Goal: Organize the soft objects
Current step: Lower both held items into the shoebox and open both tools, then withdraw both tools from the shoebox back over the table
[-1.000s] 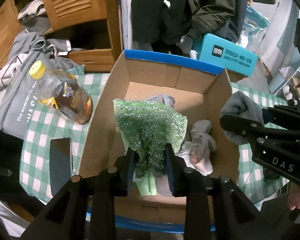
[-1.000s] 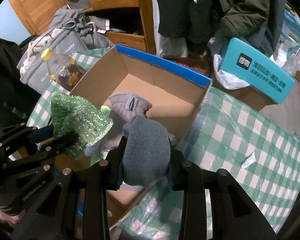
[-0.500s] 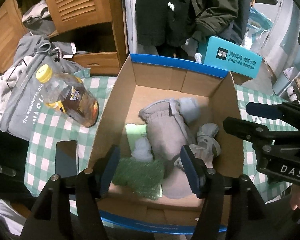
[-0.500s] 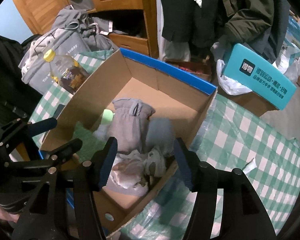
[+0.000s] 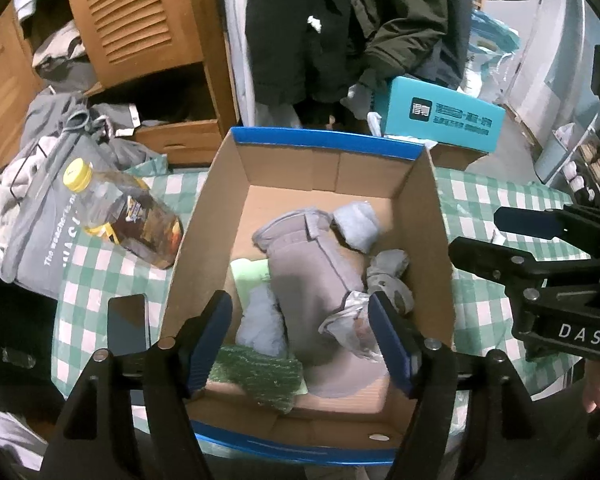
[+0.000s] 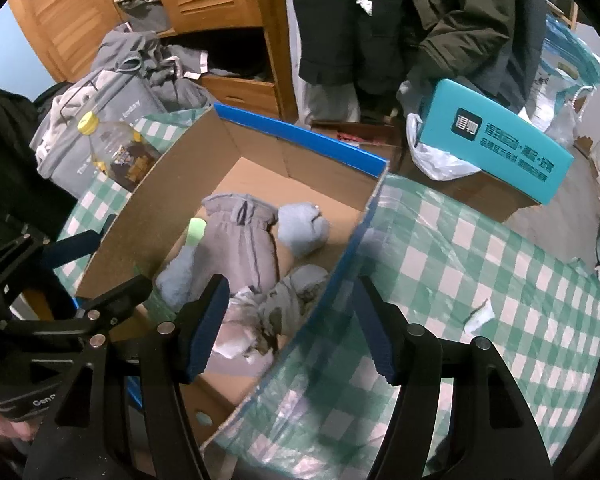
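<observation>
Holding both tools spread and empty, you keep the left gripper (image 5: 300, 340) and right gripper (image 6: 290, 328) above the cardboard box (image 5: 324, 152) at frame centre — the grey mitten (image 5: 312, 272) and green scrubber (image 5: 260, 372) lie inside, so nothing needs pinching.

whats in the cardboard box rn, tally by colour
grey: 5 (large mitten, rolled sock, soft bundle, two worn socks)
green: 2 (sparkly cloth, pale green piece)
total: 7, in the cardboard box
</observation>
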